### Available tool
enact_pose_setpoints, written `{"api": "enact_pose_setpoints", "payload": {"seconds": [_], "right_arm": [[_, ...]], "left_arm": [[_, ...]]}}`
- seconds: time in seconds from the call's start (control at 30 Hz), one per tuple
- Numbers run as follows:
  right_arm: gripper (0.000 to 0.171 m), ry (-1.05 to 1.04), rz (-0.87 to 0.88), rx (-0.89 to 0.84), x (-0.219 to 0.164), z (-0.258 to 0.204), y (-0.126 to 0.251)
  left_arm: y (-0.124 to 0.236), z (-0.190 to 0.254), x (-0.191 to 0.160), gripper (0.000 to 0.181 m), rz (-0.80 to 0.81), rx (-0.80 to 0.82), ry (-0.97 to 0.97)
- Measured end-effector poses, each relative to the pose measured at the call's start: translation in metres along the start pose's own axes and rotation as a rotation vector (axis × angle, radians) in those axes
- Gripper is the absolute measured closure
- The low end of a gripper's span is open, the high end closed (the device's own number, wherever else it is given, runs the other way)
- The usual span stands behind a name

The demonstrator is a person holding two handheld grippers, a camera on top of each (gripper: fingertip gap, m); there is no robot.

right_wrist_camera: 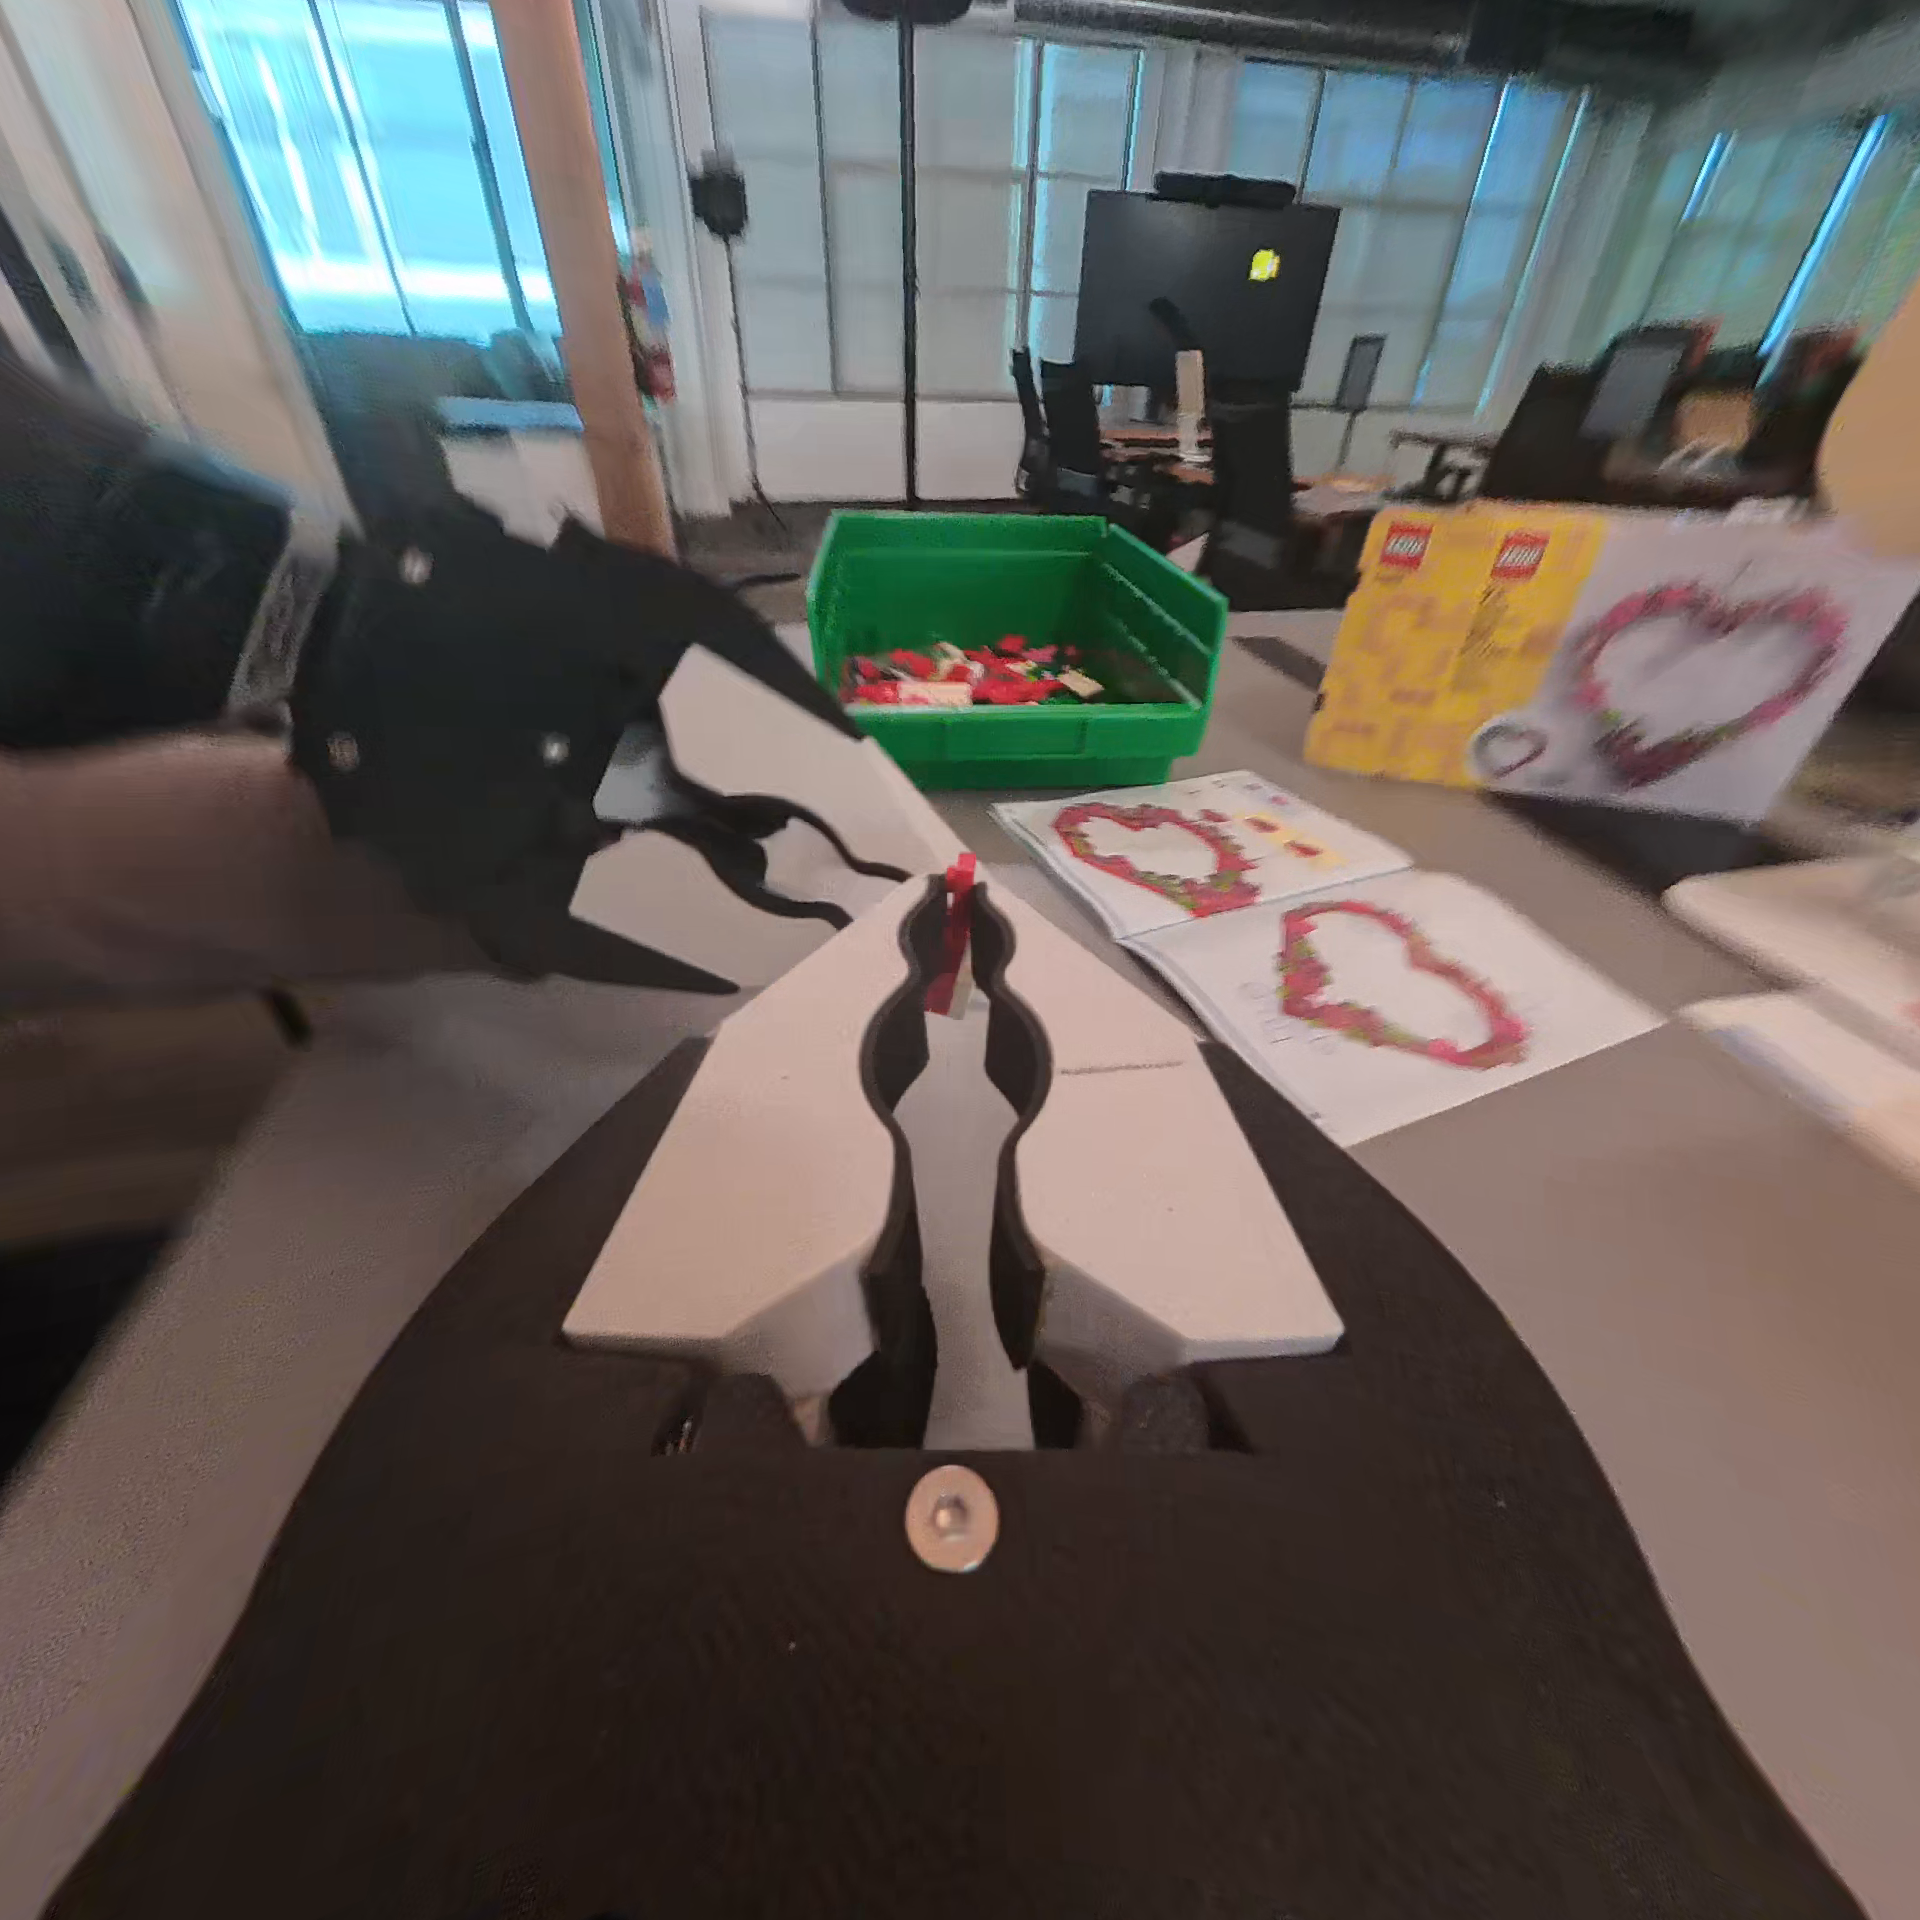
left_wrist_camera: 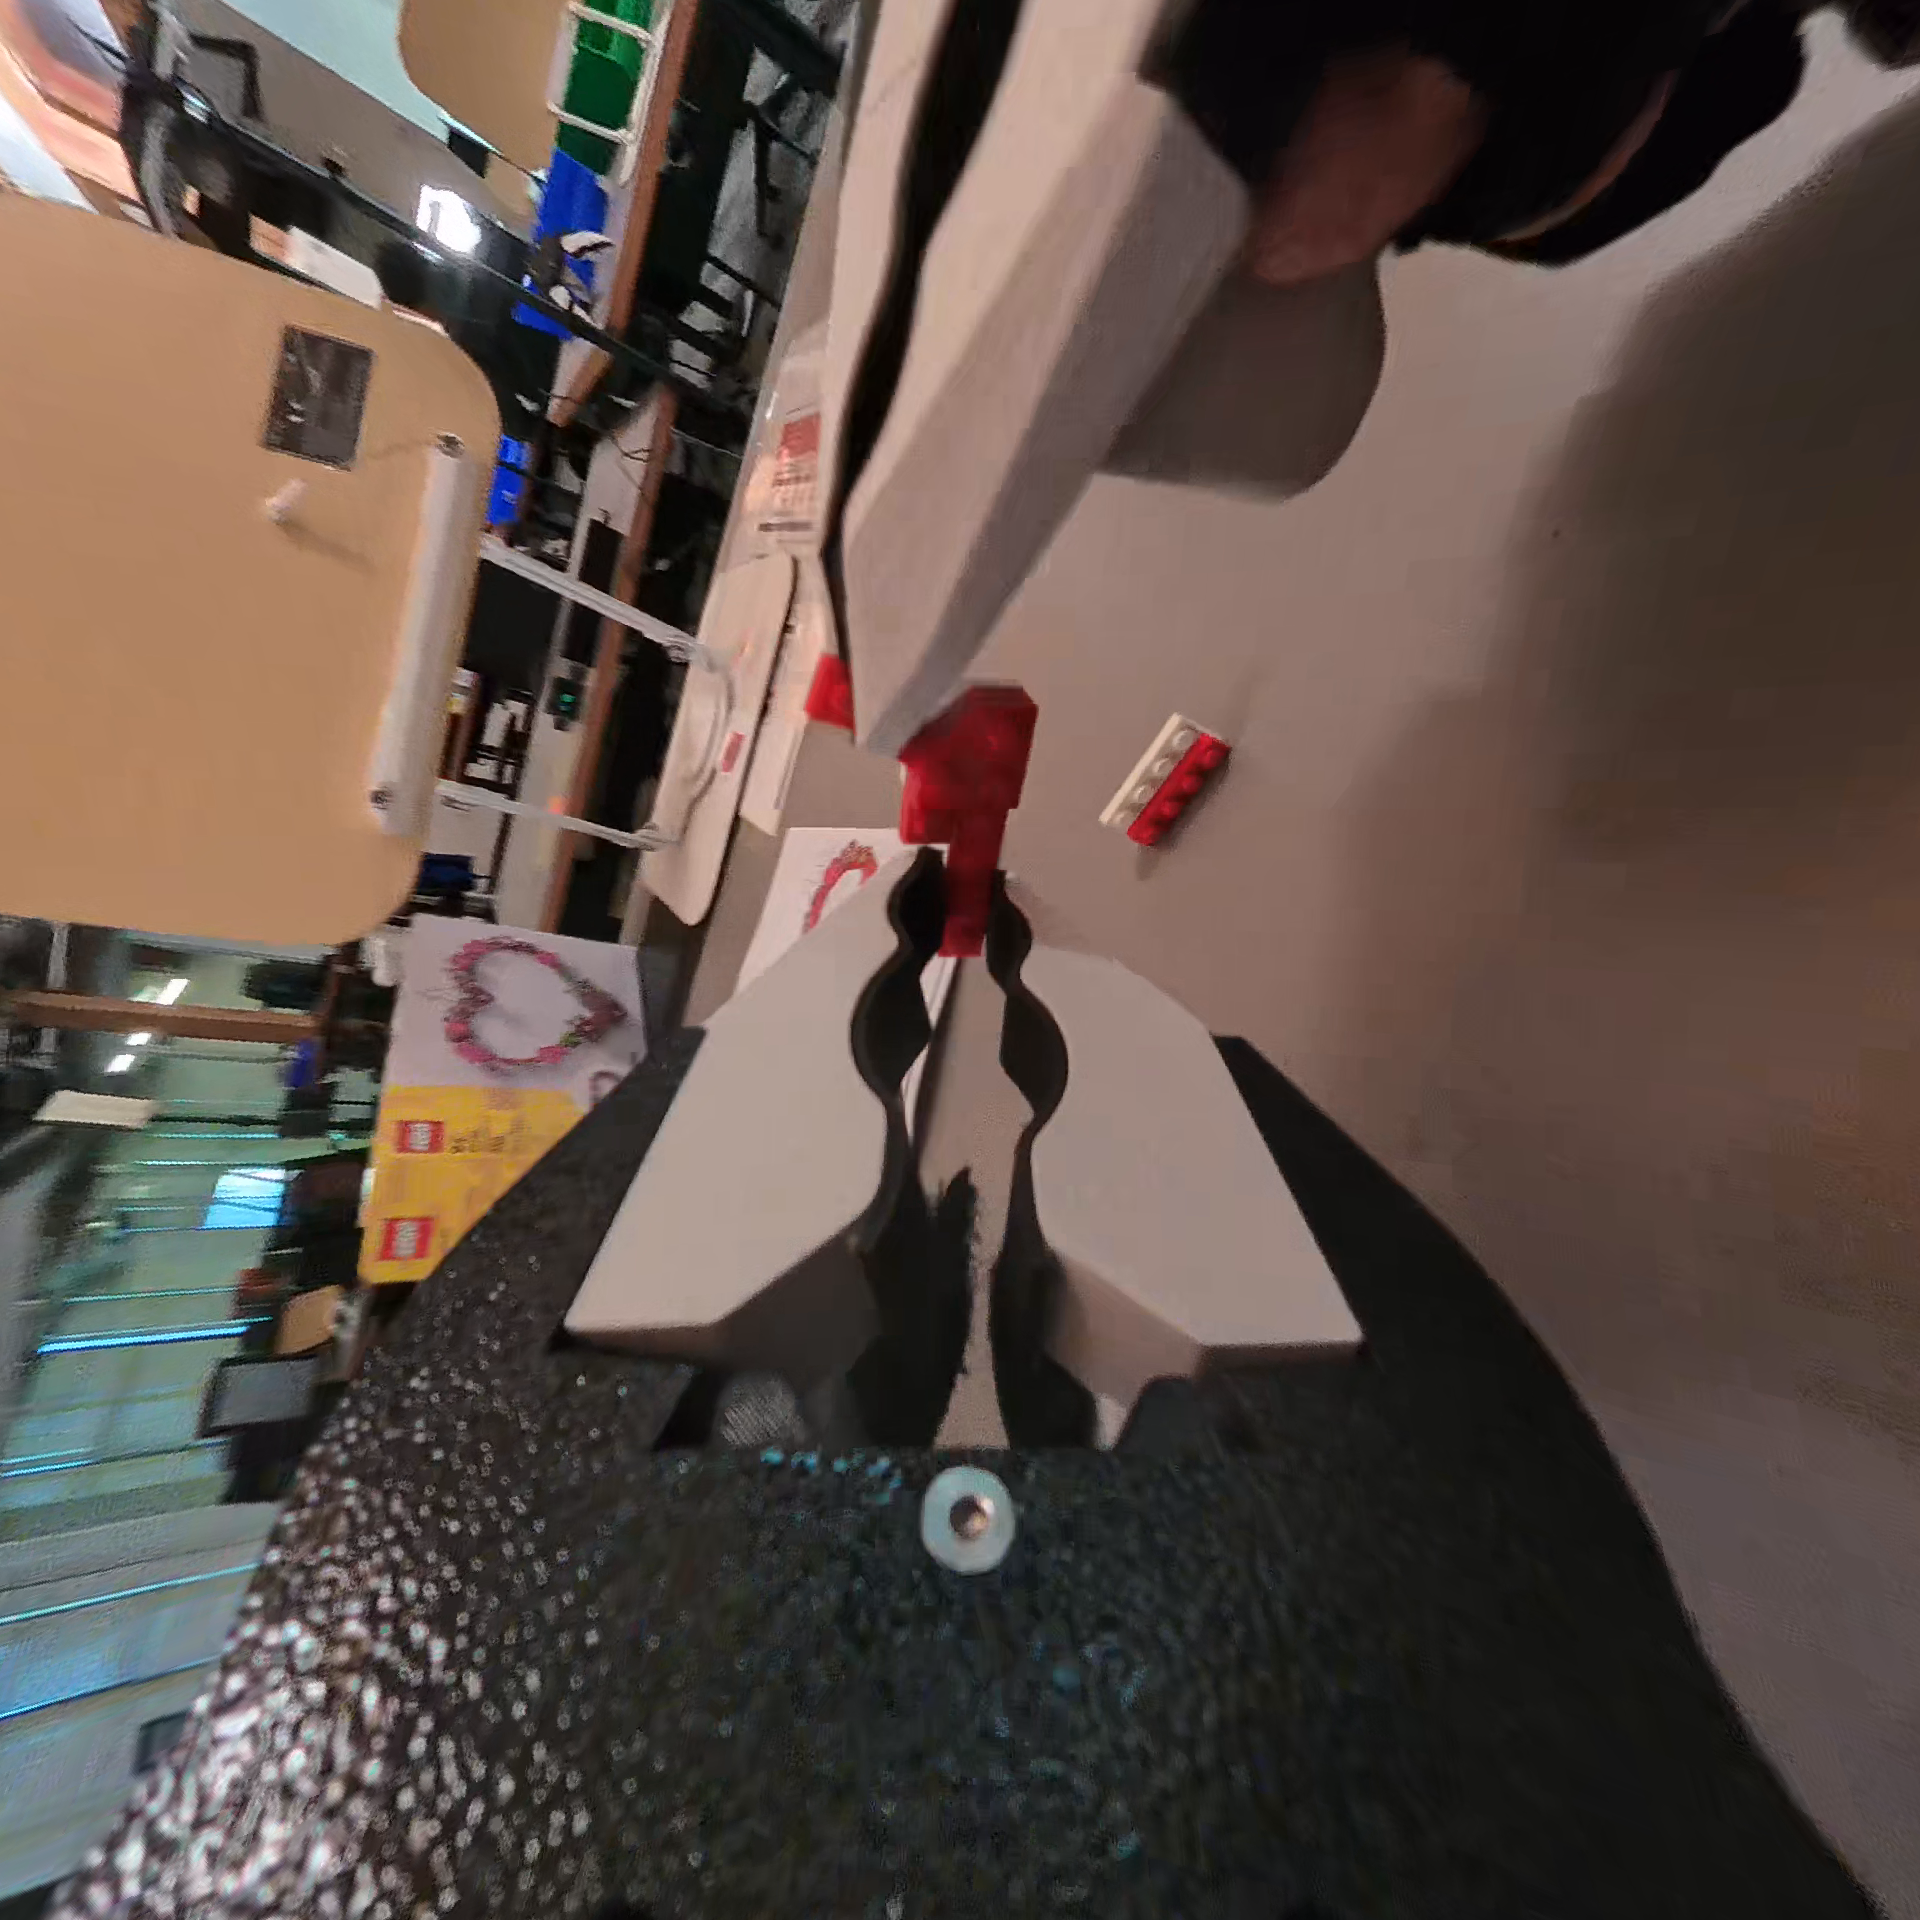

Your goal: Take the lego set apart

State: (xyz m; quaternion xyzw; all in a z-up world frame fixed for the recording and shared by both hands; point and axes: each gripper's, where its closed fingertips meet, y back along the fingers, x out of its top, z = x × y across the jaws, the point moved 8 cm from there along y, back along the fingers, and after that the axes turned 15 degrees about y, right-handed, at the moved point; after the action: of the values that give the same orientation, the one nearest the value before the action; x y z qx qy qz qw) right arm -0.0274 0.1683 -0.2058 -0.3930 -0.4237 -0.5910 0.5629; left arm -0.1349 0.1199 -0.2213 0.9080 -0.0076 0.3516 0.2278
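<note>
A small red lego assembly (left_wrist_camera: 971, 790) is held above the grey table (left_wrist_camera: 1455, 831). My left gripper (left_wrist_camera: 961, 888) is shut on its lower end. My right gripper (left_wrist_camera: 883, 717) comes in from above and its tip meets the assembly's upper part. In the right wrist view my right gripper (right_wrist_camera: 956, 899) is shut on the same piece (right_wrist_camera: 954, 935), seen edge-on as a thin red strip with a white bit at the bottom. The left gripper (right_wrist_camera: 883, 894) reaches in from the left, tips against the piece. A white-and-red brick pair (left_wrist_camera: 1164, 779) and a small red brick (left_wrist_camera: 829, 691) lie loose on the table.
A green bin (right_wrist_camera: 1029, 743) with several loose bricks stands at the back of the table. An open instruction booklet (right_wrist_camera: 1351, 966) lies to the right of the grippers. The yellow-and-white lego box (right_wrist_camera: 1558, 665) stands behind it. White trays (right_wrist_camera: 1818, 935) sit at the far right. Across from one pair of fingers to the other is roughly 5 centimetres.
</note>
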Motion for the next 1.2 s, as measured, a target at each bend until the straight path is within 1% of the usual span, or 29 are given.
{"api": "enact_pose_setpoints", "payload": {"seconds": [0.07,0.17,0.37,0.5,0.6,0.63,0.67,0.73,0.8,0.83,0.87,0.9,0.97,1.1,1.17,1.2], "right_arm": [[0.169,0.166,-0.052,-0.026,0.001,-0.006,0.000],[0.169,0.325,-0.103,-0.029,-0.001,-0.013,-0.001],[0.170,0.737,-0.273,-0.026,-0.007,-0.031,-0.008],[0.169,0.998,-0.368,-0.020,-0.013,-0.044,-0.009],[0.169,1.144,-0.392,-0.032,-0.014,-0.050,-0.006],[0.168,1.144,-0.380,-0.031,-0.014,-0.051,-0.004],[0.169,1.083,-0.347,-0.018,-0.014,-0.051,-0.003],[0.168,0.816,-0.235,0.038,-0.012,-0.044,0.002],[0.168,0.514,-0.101,0.106,-0.008,-0.029,0.010],[0.169,0.394,-0.031,0.133,-0.006,-0.022,0.014],[0.169,0.310,0.034,0.150,-0.005,-0.016,0.019],[0.169,0.257,0.075,0.160,-0.004,-0.011,0.023],[0.169,0.230,0.112,0.175,-0.004,-0.007,0.029],[0.169,0.290,0.085,0.192,-0.004,-0.010,0.029],[0.169,0.314,0.044,0.181,-0.006,-0.009,0.030],[0.168,0.321,0.007,0.166,-0.007,-0.007,0.030]], "left_arm": [[-0.006,0.002,-0.001,0.175,0.013,-0.052,0.057],[-0.014,0.005,-0.004,0.175,0.040,-0.134,0.151],[-0.027,0.010,-0.013,0.176,0.085,-0.302,0.353],[-0.031,0.015,-0.019,0.176,0.093,-0.361,0.384],[-0.031,0.016,-0.018,0.176,0.113,-0.399,0.379],[-0.030,0.017,-0.018,0.176,0.127,-0.410,0.363],[-0.029,0.019,-0.018,0.176,0.147,-0.423,0.338],[-0.025,0.021,-0.018,0.175,0.190,-0.461,0.318],[-0.020,0.020,-0.017,0.175,0.239,-0.537,0.371],[-0.018,0.019,-0.016,0.171,0.267,-0.590,0.416],[-0.017,0.017,-0.015,0.164,0.294,-0.631,0.465],[-0.016,0.016,-0.014,0.163,0.316,-0.678,0.497],[-0.013,0.015,-0.011,0.166,0.357,-0.715,0.522],[-0.012,0.014,-0.007,0.176,0.383,-0.708,0.547],[-0.014,0.015,-0.007,0.178,0.356,-0.641,0.503],[-0.014,0.016,-0.007,0.178,0.335,-0.562,0.433]]}}
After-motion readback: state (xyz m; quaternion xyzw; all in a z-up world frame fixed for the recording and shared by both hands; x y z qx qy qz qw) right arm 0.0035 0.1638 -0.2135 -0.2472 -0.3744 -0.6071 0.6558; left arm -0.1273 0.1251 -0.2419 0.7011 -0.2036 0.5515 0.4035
